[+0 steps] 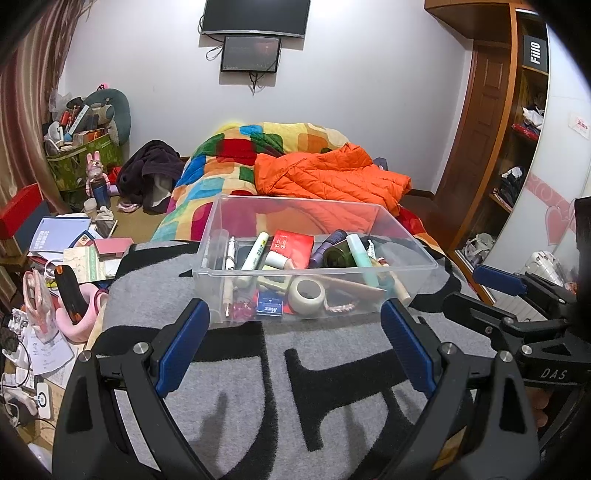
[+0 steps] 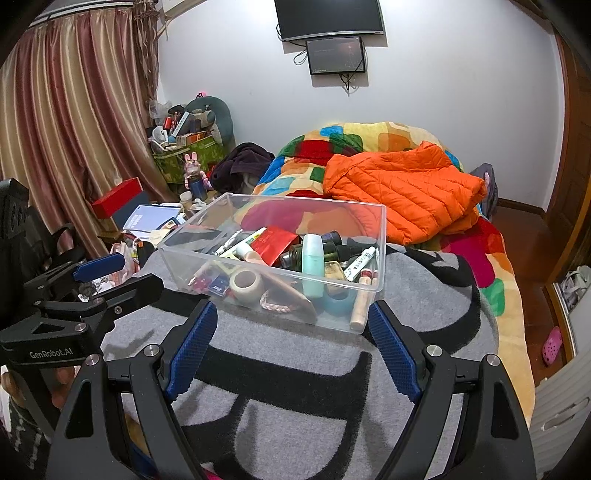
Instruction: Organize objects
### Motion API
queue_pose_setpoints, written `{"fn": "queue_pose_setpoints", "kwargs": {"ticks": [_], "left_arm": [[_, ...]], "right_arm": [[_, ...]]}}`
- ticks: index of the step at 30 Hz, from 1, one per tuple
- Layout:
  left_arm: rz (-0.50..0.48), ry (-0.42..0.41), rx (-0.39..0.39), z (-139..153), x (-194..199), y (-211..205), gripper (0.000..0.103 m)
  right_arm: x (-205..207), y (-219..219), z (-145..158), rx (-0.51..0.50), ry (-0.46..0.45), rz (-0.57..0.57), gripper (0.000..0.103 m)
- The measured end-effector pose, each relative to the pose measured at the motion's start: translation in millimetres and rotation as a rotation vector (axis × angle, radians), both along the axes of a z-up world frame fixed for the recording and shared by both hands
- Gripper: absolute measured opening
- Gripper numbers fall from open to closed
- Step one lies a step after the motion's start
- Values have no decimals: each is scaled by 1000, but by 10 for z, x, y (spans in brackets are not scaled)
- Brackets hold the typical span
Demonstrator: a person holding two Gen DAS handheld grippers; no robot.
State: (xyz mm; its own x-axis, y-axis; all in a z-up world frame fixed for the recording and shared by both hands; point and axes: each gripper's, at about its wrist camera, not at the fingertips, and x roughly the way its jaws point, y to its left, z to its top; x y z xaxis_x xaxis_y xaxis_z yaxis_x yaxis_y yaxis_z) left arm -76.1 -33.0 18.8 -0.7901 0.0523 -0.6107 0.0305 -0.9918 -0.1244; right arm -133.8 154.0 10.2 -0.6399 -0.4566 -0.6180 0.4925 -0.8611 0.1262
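- A clear plastic bin (image 1: 221, 236) sits on a grey blanket with black lettering (image 1: 236, 369), straight ahead of both claws and just past their fingertips.
- Inside the bin lies a jumble of small things: a roll of beige tape (image 1: 306, 291), a mint-green tube (image 2: 313, 264), a red packet (image 1: 293, 245), a white marker (image 1: 255, 254), a blue box marked "Max" (image 1: 270, 306), a dark green jar (image 1: 338, 254) and a pen (image 1: 229, 258) by the wall on the left claw's left side.
- The left gripper (image 1: 295, 314) has its 2 blue-padded fingers (image 1: 184, 347) spread wide, 1 tip near each front corner of the bin; nothing is between them and they do not touch the bin.
- The right gripper (image 2: 291, 317) stands spread wide too, empty, its tips just short of the bin's near wall, toward that wall's right part.
- Each claw shows at the edge of the other's view, side by side and apart.
- Beyond the bin, further from the claws, a patchwork quilt (image 1: 221, 162) covers the bed, with an orange puffer jacket (image 1: 332, 177) lying on it.
- Off to the left claw's left, papers and boxes (image 1: 62, 236) crowd a low surface.
- On the far wall hang 2 dark screens (image 1: 255, 16), 1 under the other.
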Motion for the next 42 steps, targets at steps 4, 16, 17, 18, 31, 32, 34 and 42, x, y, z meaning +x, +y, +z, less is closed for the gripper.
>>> {"fn": "queue_pose_setpoints", "kwargs": {"ticks": [4, 16, 17, 18, 31, 32, 34, 42], "left_arm": [[-1, 2, 0, 6, 8, 1, 95], [-1, 5, 0, 28, 18, -5, 95], [-1, 4, 1, 28, 19, -6, 95], [-2, 4, 3, 34, 23, -8, 95], [-6, -6, 11, 31, 16, 4, 97], [-4, -10, 16, 25, 13, -2, 98], [1, -18, 30, 16, 5, -17, 99], [-3, -25, 54, 6, 1, -54, 99]], "right_arm": [[-1, 1, 1, 0, 1, 0, 82], [-11, -1, 11, -4, 3, -1, 82], [-11, 0, 11, -4, 3, 0, 82], [-11, 1, 11, -4, 3, 0, 82], [-15, 1, 9, -4, 1, 2, 82], [-11, -5, 18, -4, 1, 1, 82], [-9, -16, 22, -5, 0, 2, 82], [16, -40, 31, -6, -3, 3, 82]]}}
